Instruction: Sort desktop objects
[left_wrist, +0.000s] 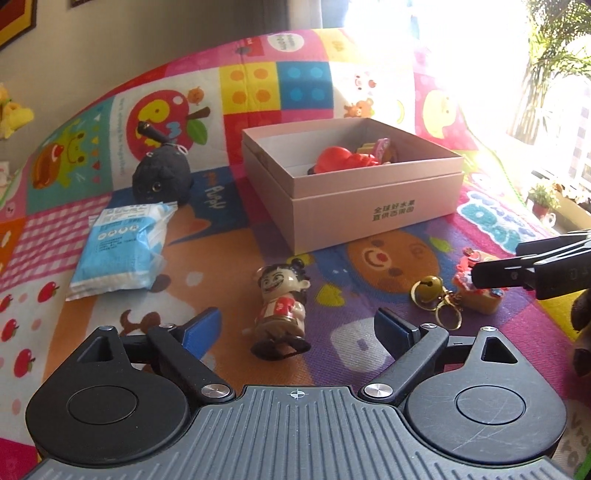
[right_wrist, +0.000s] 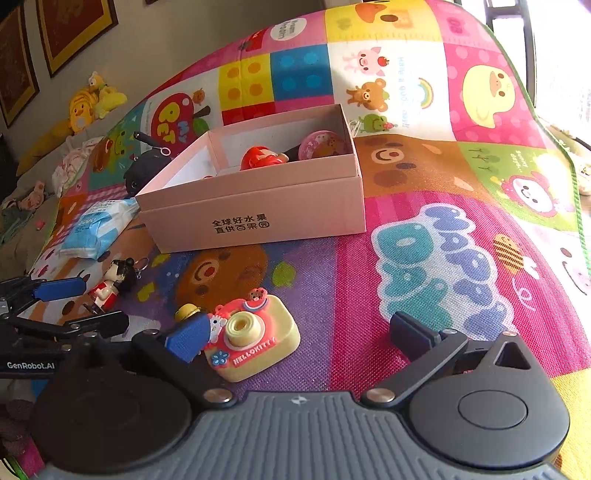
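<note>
Left wrist: one figurine (left_wrist: 282, 314), one box (left_wrist: 373, 192).

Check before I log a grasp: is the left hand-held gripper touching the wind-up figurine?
Apart. The left wrist view shows the left hand-held gripper open, with mat visible between each blue pad and the wind-up figurine lying between them.

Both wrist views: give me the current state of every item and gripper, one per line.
Left gripper: open, around the figurine, not touching.
Right gripper: open, camera toy between its fingers.
Pink box: lid off, holds a red toy.
Wind-up figurine: upright on the mat.
Hello Kitty camera toy: on the mat, lens up.
Gold bell keychain: on the mat.
Tissue pack: lying flat.
Black cat plush: behind the tissue pack.
</note>
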